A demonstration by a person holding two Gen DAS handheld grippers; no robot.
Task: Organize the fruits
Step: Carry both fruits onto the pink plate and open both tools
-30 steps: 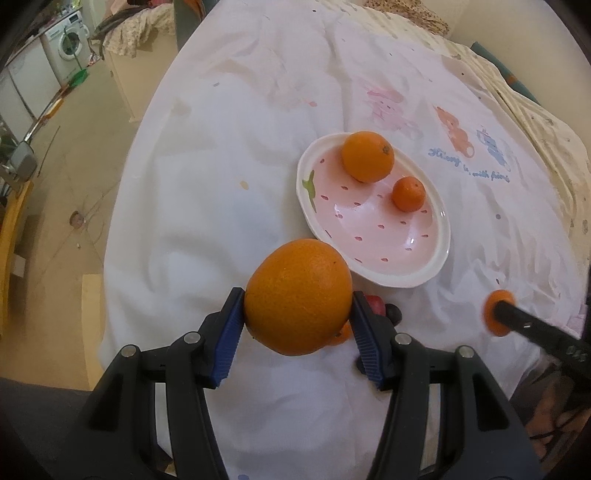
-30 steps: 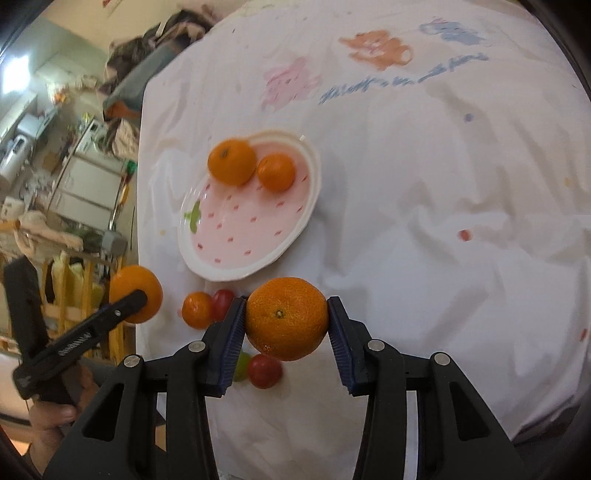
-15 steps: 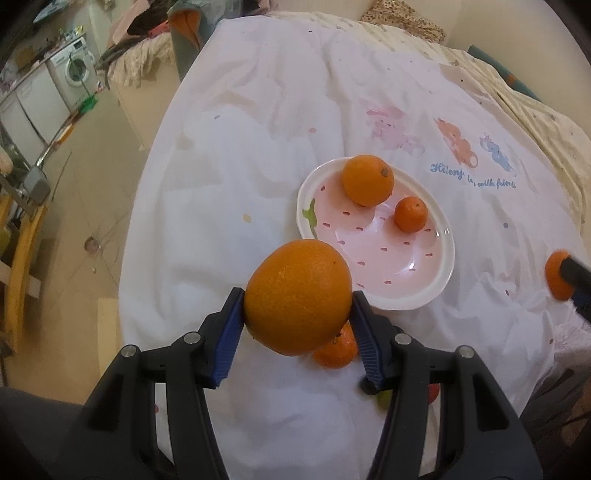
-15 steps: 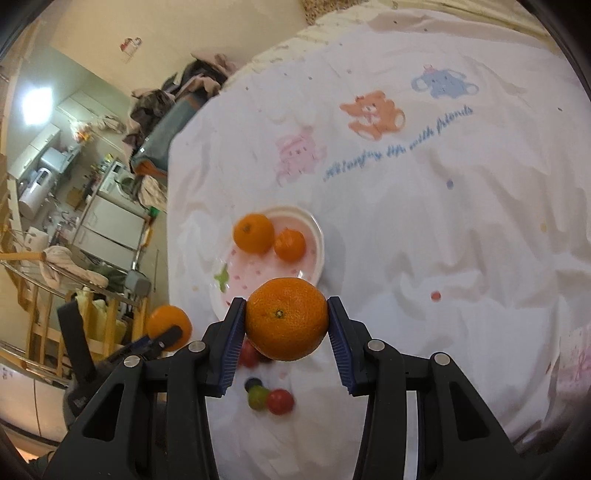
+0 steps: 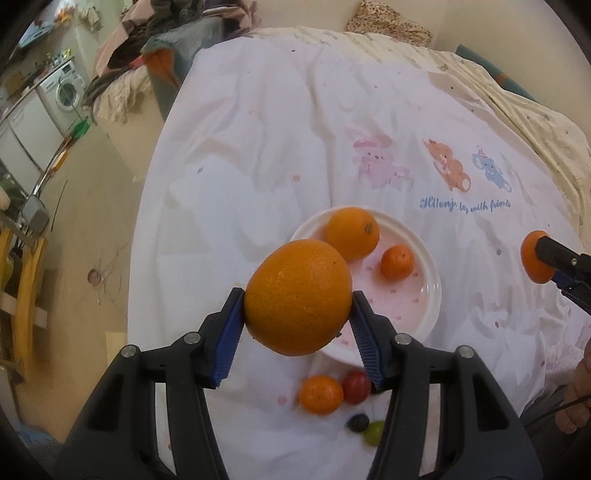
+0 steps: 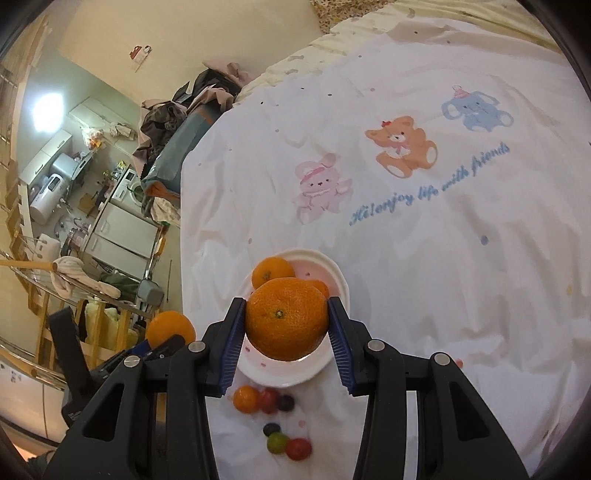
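Observation:
My left gripper is shut on a large orange held high above the table, near the pink spotted plate. The plate holds an orange and a small mandarin. My right gripper is shut on a mandarin orange above the same plate. Loose on the cloth below the plate lie a small mandarin, a red tomato, a dark grape and a green grape. Each gripper shows in the other's view with its fruit, the right one and the left one.
The table wears a white cloth with cartoon animals and blue writing. Its left edge drops to the floor, with a washing machine, a clothes pile and wooden racks beyond. A cushion lies at the far end.
Both grippers have risen and pulled back with their oranges, so the plate and loose fruits look smaller and lower in view. Both grips are unchanged.

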